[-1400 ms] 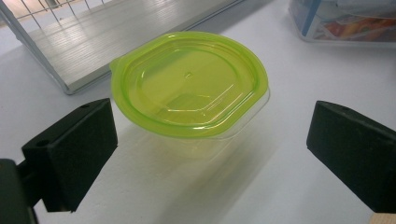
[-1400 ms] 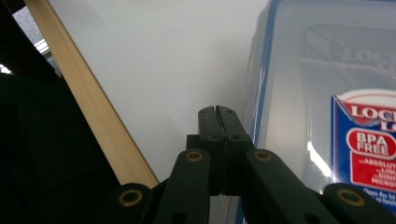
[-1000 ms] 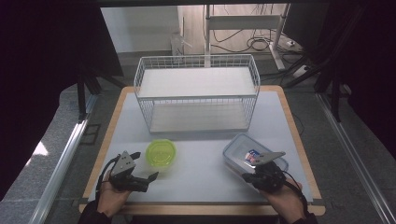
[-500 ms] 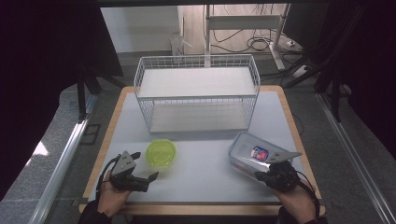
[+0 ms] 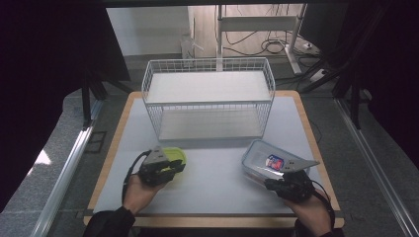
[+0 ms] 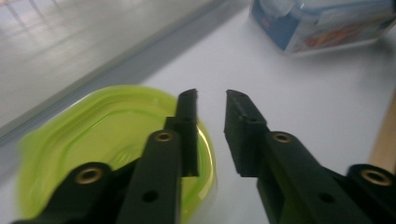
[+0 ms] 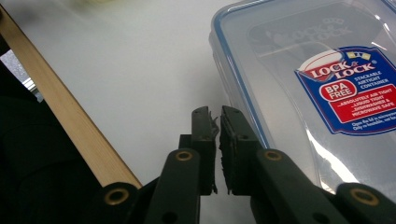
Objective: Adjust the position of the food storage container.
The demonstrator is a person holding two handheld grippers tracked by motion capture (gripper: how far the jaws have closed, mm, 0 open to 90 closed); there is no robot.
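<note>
Green lid sat under our left claw, jaws just narrowed, gripping nothing; right claw nearly together beside the clear container; we judged gripping the rim squarely best

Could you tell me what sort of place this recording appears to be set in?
Probably a lab or workshop test bench, not a kitchen: a wood-edged table holding a bare white wire basket, dark screens at both sides, and loose cables beside an equipment stand behind.
</note>
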